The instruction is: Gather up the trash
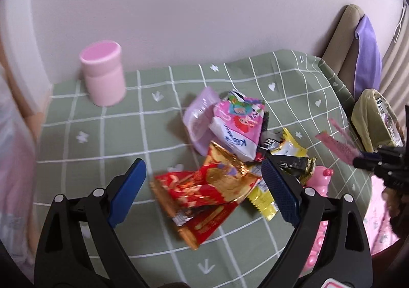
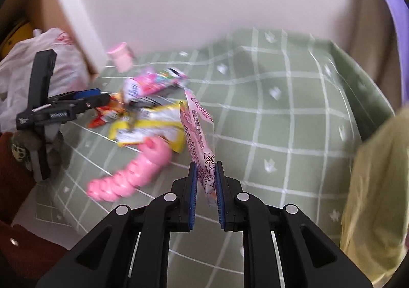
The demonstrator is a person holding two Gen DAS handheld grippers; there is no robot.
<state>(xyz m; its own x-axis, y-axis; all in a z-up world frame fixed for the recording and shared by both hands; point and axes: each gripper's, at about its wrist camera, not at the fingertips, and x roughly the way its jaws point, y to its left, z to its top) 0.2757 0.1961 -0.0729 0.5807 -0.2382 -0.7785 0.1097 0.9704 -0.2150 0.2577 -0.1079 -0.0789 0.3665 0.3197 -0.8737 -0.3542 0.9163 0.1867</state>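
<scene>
A heap of snack wrappers lies on the green checked tablecloth (image 1: 107, 134). My left gripper (image 1: 204, 178) hangs open over it, and a crumpled red and gold wrapper (image 1: 204, 191) lies between the blue pads without being pressed. Behind that are a pink snack bag (image 1: 237, 124), a lilac packet (image 1: 198, 114) and a yellow wrapper (image 1: 265, 203). My right gripper (image 2: 206, 168) is shut on a long pink wrapper (image 2: 198, 132), lifted off the cloth. In the left wrist view the right gripper (image 1: 358, 159) shows at the right edge with the pink wrapper (image 1: 337, 145).
A pink cup (image 1: 102, 76) stands at the back left by the wall. A pink ridged toy (image 2: 133, 170) lies at the cloth's near edge. An open yellow-green bag (image 2: 378, 198) hangs off the table's right side. A white plastic bag (image 2: 38, 63) sits far left.
</scene>
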